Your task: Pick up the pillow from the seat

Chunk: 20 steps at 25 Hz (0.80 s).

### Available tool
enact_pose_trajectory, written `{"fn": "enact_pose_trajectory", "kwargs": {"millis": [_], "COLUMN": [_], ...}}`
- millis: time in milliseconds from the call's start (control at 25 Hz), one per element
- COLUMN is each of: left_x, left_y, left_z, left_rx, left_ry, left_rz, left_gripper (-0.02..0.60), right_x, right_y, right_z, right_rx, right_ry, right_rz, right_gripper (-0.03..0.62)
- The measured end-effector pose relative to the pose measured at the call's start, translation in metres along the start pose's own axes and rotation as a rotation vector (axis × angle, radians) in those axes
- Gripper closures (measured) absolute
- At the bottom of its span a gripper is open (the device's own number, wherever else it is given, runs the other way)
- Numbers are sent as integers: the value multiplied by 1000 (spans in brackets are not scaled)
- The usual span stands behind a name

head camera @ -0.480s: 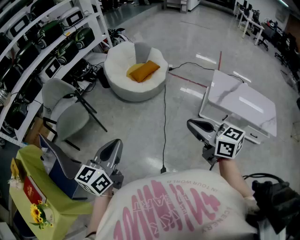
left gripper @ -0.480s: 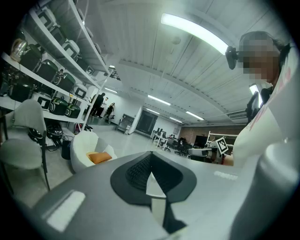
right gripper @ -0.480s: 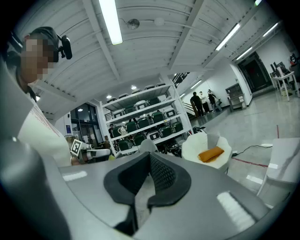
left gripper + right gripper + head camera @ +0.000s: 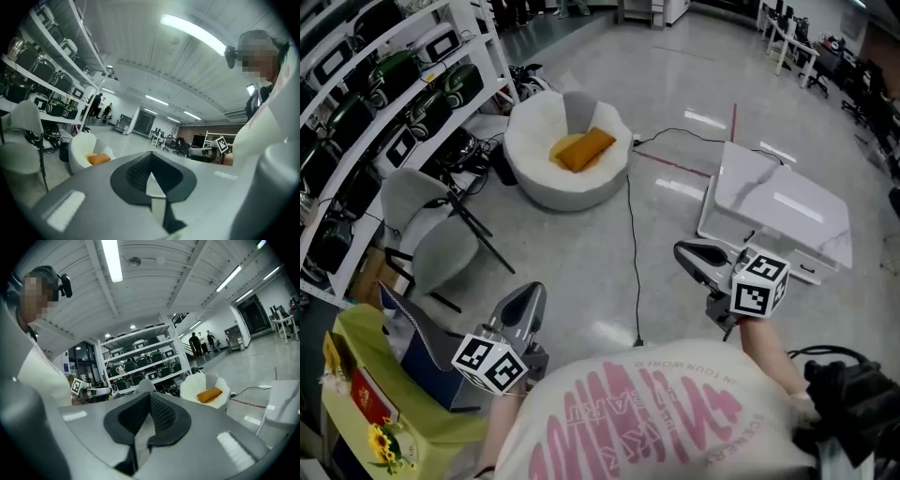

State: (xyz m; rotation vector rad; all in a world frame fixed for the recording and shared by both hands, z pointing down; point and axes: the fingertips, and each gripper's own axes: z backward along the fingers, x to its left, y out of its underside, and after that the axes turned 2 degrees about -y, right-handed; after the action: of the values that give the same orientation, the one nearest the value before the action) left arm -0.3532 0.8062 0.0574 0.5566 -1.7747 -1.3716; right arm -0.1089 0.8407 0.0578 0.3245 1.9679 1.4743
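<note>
An orange pillow [image 4: 581,148] lies in the hollow of a round white seat [image 4: 534,178] on the floor, far ahead of me. It also shows small in the left gripper view as the pillow [image 4: 98,159] and in the right gripper view as the pillow [image 4: 209,394]. My left gripper [image 4: 525,302] is held close to my body at lower left, shut and empty. At lower right my right gripper [image 4: 691,256] is also shut with nothing in it. Both are well short of the seat.
A shelf rack [image 4: 384,75] with helmets and gear runs along the left. A grey chair [image 4: 431,225] stands beside it. A black cable [image 4: 631,234] crosses the floor. A white low table [image 4: 778,211] stands to the right. A yellow-green cloth [image 4: 375,394] with a box is at lower left.
The view has shifted slightly; the seat and pillow sit a little higher and further left in the head view. Both grippers keep their place and stay shut.
</note>
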Motion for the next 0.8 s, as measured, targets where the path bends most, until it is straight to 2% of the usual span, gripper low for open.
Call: {"fn": "enact_pose_trajectory", "kwargs": {"millis": [240, 400, 520, 800], "left_x": [15, 18, 27, 52], "left_y": [-8, -20, -28, -7], "left_z": [-1, 5, 10, 4], "left_rx": [9, -47, -102, -5], "left_ry": [21, 78, 108, 70], "left_rz": [-41, -104, -87, -88], "left_gripper": [571, 569, 569, 569], "right_x": [-1, 2, 3, 13], "right_y": [-10, -15, -12, 13], "right_z": [-15, -26, -36, -70], "right_rx": [-56, -85, -103, -25], "right_ry": [22, 44, 66, 20], "right_rz": [-48, -39, -35, -66], "right_gripper": [588, 588, 589, 589]}}
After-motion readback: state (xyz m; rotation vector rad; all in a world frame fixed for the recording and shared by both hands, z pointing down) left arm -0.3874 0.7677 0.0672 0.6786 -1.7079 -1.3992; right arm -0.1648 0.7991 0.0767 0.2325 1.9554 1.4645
